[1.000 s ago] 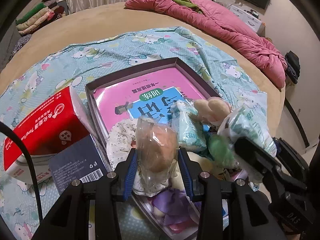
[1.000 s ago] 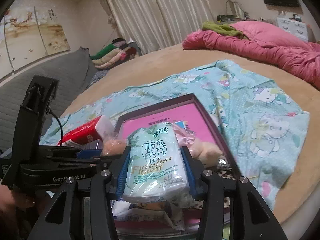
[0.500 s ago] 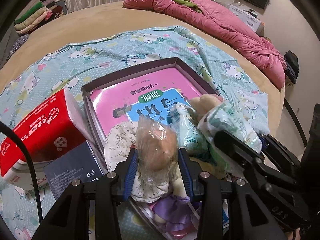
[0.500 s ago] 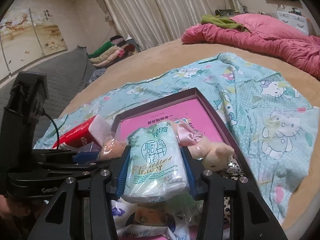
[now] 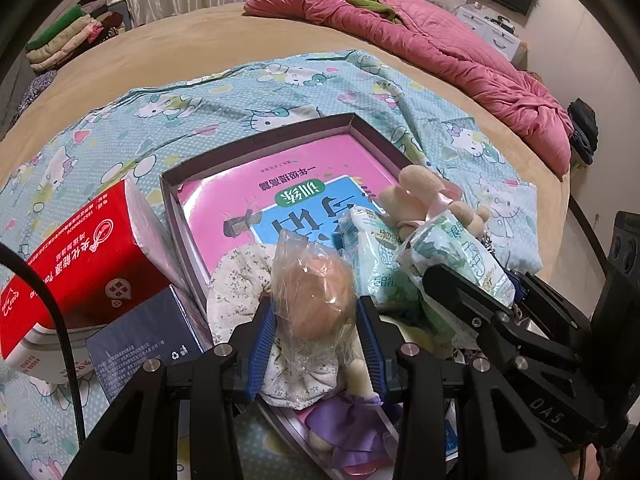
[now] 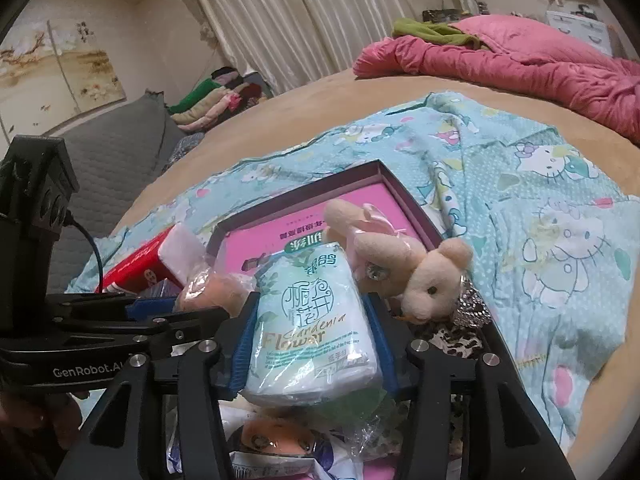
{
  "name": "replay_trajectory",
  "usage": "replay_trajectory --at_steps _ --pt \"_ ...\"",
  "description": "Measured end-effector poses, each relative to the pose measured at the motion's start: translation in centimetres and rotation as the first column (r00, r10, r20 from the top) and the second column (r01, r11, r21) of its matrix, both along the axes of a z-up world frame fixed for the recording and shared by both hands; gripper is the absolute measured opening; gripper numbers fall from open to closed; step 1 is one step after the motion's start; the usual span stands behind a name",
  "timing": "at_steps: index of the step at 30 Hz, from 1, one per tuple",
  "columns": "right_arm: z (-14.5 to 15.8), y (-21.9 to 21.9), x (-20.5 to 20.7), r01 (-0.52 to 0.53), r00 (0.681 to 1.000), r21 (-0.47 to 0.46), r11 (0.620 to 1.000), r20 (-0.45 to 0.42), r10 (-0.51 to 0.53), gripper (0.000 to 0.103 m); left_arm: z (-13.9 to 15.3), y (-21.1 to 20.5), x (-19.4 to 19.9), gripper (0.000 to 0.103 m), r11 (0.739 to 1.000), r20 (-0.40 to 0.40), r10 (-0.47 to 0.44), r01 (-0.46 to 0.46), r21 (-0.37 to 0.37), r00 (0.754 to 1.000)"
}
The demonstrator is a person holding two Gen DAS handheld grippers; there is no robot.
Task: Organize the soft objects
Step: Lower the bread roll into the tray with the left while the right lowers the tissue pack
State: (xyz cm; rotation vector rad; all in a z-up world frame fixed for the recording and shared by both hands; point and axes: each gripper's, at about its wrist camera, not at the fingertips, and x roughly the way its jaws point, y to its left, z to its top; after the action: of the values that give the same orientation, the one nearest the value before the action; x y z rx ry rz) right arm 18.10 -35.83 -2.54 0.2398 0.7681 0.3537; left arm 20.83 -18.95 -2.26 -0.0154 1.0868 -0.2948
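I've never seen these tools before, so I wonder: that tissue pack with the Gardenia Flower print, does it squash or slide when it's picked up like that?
The tissue pack probably squashes a little: it bulges between the right gripper pads. Its glossy plastic wrap looks slippery, so a loose grip might let it slide. It likely weighs little, being soft paper.

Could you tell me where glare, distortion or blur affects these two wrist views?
Left wrist view: glare on the plastic-wrapped doll; the fisheye bows the bed edge.
Right wrist view: the tissue pack print stays sharp, the curtains are softer; dark vignette in the corners.
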Motion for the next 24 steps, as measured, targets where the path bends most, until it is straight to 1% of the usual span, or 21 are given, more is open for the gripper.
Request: replay_trajectory --at_steps 6,10,16,21,22,23,24 --pt "0.1 -0.5 0.0 0.006 1.000 0.021 1.000 -0.006 -0.006 0.055 0.1 -0.1 -0.2 0.041 1.000 -0.004 -0.003 0.003 -0.009 1.000" --pt "0.7 -1.3 -0.5 0.031 0.999 0.043 0.999 0.022 -0.032 0.059 0.0 0.0 -0.3 0.041 1.000 -0.009 -0.002 0.002 -0.030 1.000" --pt "1.3 -2.6 -1.0 0.081 0.996 0.061 0.995 0.041 -0.083 0.059 0.0 -0.3 -0.6 0.041 0.999 -0.010 -0.011 0.011 -0.044 1.000" --pt "1.6 -2.8 -1.2 0.099 0.993 0.053 0.994 0.053 -0.102 0.060 0.1 -0.9 -0.9 0.042 0.999 -0.009 -0.025 0.025 -0.035 1.000" --pt "1.6 -2.9 -1.3 0.104 0.993 0.052 0.993 0.056 -0.107 0.060 0.2 -1.0 -1.0 0.044 0.999 -0.008 -0.030 0.030 -0.038 1.000" --pt "1.7 -3.0 -1.3 0.108 0.992 0.053 0.993 0.058 -0.111 0.064 0.4 -1.1 -1.1 0.045 0.999 -0.001 -0.033 0.033 -0.042 0.999" --pt "1.7 -3.1 -1.3 0.113 0.991 0.055 0.992 0.060 -0.116 0.066 0.4 -1.1 -1.2 0.046 0.998 0.002 -0.034 0.034 -0.044 0.999"
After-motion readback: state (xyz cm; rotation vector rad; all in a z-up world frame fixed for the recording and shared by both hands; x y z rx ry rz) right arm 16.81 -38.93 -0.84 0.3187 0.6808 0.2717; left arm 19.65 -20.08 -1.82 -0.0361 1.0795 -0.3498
